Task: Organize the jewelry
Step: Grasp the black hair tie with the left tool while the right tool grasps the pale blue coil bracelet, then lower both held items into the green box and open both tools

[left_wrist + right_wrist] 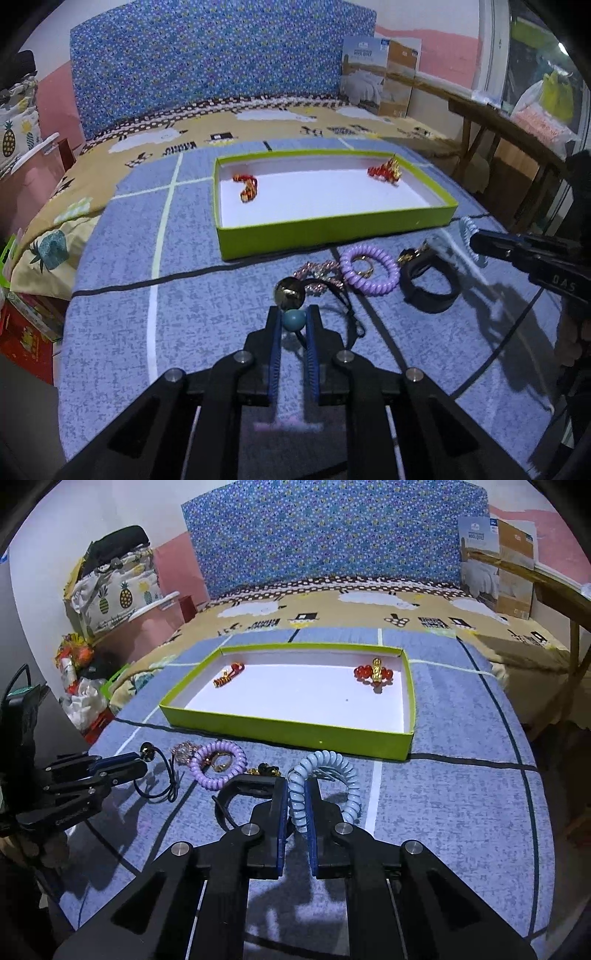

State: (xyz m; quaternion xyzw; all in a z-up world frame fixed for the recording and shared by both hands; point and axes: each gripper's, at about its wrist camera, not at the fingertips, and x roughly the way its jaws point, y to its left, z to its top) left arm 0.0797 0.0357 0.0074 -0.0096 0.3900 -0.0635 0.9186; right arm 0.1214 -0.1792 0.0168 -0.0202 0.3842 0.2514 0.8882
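A green tray [332,233] [288,734] with a white floor lies on the blue mat. It holds a red-gold bracelet [248,186] [228,675] at the left and a red bead piece [384,171] [373,672] at the right. My left gripper [294,320] [142,761] is shut on the teal bead [294,319] of a black hair tie with a gold ball [289,292]. My right gripper [296,797] [476,242] is shut on a light blue coil bracelet [325,779] [466,229]. A purple coil bracelet [370,272] [219,765], a pink chain [317,271] and a black band [428,282] lie in front of the tray.
The mat covers a bed with a yellow patterned sheet [258,125] and a blue headboard [207,62]. A wooden rail [491,122] runs along the right side. Bags and boxes [110,587] stand at the left beside the bed.
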